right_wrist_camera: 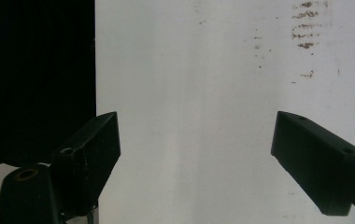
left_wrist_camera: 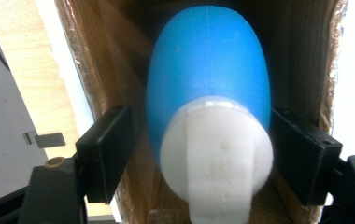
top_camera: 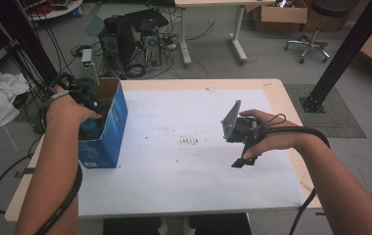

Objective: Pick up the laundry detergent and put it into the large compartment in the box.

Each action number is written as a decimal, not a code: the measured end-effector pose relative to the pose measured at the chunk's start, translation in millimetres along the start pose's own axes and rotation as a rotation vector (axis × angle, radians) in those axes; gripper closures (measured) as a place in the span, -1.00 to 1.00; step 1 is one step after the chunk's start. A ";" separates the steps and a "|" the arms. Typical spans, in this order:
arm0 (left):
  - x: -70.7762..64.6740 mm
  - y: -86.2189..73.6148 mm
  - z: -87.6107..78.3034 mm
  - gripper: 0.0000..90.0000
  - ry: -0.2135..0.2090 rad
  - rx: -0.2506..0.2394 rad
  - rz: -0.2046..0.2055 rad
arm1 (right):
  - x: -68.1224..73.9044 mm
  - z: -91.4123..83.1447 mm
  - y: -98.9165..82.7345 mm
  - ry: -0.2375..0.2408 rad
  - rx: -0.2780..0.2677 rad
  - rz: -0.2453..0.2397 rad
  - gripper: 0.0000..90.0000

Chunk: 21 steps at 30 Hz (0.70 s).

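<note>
A blue bottle (left_wrist_camera: pixel 208 70) with a white cap (left_wrist_camera: pixel 215 154) lies inside an open blue cardboard box (top_camera: pixel 118 115) at the table's left edge. My left gripper (left_wrist_camera: pixel 201 154) reaches down into the box, its jaws on either side of the bottle near the cap. A gap shows on the left side and the right jaw sits close against the bottle, so the gripper is open. In the high view the left gripper (top_camera: pixel 92 105) is at the box's mouth. My right gripper (right_wrist_camera: pixel 196 135) hovers open and empty above the white sheet (right_wrist_camera: pixel 203 70), right of centre in the high view (top_camera: pixel 245 159).
The white sheet (top_camera: pixel 174 171) covers most of the wooden table (top_camera: pixel 272 85) and has faint brown marks at its middle. Beyond the table stand a computer tower (top_camera: pixel 118 41), tangled cables, a second desk and cardboard boxes. A black post (top_camera: pixel 345 54) rises at the right.
</note>
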<state>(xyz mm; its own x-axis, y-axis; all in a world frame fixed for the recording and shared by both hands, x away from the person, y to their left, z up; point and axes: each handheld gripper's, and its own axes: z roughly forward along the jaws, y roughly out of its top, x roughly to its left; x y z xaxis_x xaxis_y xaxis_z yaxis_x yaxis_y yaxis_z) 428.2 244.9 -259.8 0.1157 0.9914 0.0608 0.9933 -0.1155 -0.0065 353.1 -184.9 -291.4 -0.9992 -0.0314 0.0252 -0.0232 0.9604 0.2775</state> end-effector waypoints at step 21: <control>-5.2 -9.7 -32.7 -0.60 0.013 -0.039 0.045 | -1.4 -0.1 3.0 0.003 0.005 -0.009 -0.65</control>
<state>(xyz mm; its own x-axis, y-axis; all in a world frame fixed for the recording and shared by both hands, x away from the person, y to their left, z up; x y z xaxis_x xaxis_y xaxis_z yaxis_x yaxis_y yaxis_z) 417.9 238.8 -227.4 0.1596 0.9844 0.0744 0.9863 -0.1621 0.0299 354.4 -182.0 -290.5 -0.9988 -0.0413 0.0257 -0.0327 0.9615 0.2728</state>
